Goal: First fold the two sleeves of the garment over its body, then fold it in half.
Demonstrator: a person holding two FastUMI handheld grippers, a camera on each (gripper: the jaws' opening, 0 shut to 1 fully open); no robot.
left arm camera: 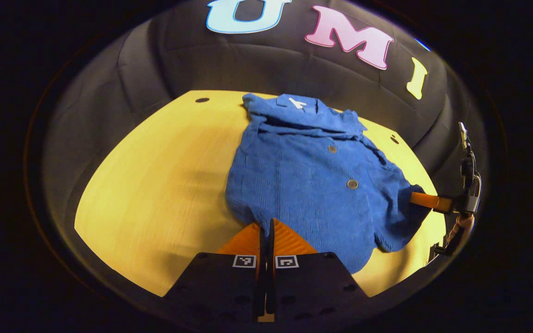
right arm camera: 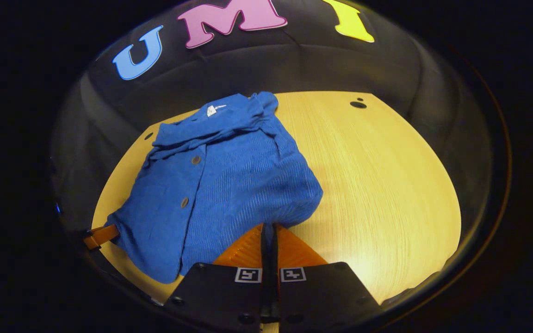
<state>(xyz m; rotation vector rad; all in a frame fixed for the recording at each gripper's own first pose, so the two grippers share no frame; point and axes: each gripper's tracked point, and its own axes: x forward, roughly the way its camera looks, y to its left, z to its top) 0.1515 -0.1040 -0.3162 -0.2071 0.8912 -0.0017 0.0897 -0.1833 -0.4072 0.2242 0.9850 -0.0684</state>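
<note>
A blue button-up shirt (left arm camera: 303, 185) (right arm camera: 229, 185) lies on the yellow wooden table (left arm camera: 155, 175) with its collar (left arm camera: 296, 104) toward the far wall and its buttons up. The near hem is bunched and raised off the table. My left gripper (left arm camera: 266, 226) is shut on the hem at the shirt's near left corner, and it appears at the left edge of the right gripper view (right arm camera: 102, 236). My right gripper (right arm camera: 269, 229) is shut on the hem at the opposite corner; the left gripper view has it at the shirt's right edge (left arm camera: 421, 200). The sleeves are hidden in the folds.
Bare tabletop (right arm camera: 377, 175) stretches to the right of the shirt in the right gripper view and to its left in the left gripper view. Small dark holes (left arm camera: 201, 100) (right arm camera: 358, 104) mark the table's far corners. Black cloth walls close in behind the table.
</note>
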